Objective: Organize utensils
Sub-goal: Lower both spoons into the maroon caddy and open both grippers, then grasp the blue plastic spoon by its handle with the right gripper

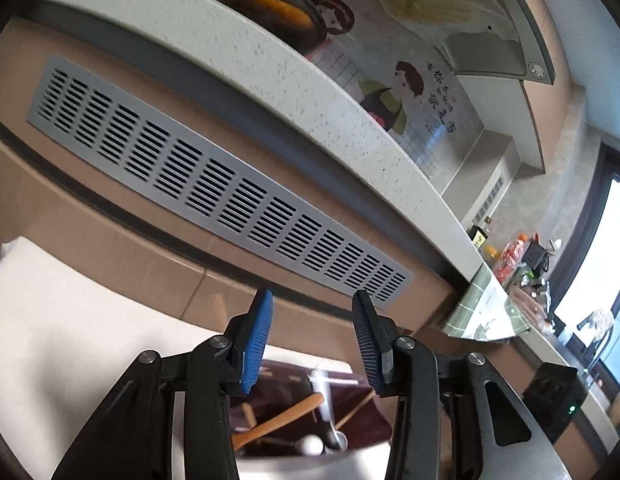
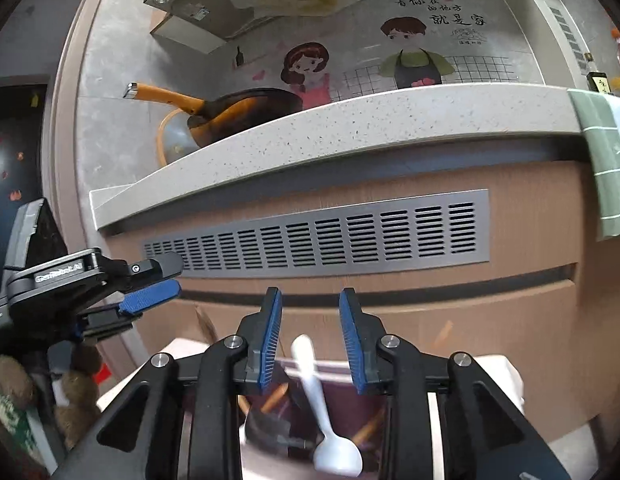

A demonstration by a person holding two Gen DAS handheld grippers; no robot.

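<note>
Both the left hand-held gripper [image 1: 312, 340] and right hand-held gripper [image 2: 310, 340] gape wide and empty above the jumbled utensils [image 1: 286, 420] at six o'clock, where the white spoon [image 2: 330, 432] may snag crossed handles if lifted.

glossy white plastic spoon [image 2: 335, 452]

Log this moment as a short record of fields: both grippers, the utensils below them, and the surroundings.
left gripper: open, nothing between its fingers
right gripper: open, above the white spoon
utensil container: dark inside, holds wooden utensils and the white spoon, jumbled
countertop: speckled, carries an orange-handled pan
vent grille: grey, in the cabinet front under the countertop
green towel: hangs over the countertop edge
</note>
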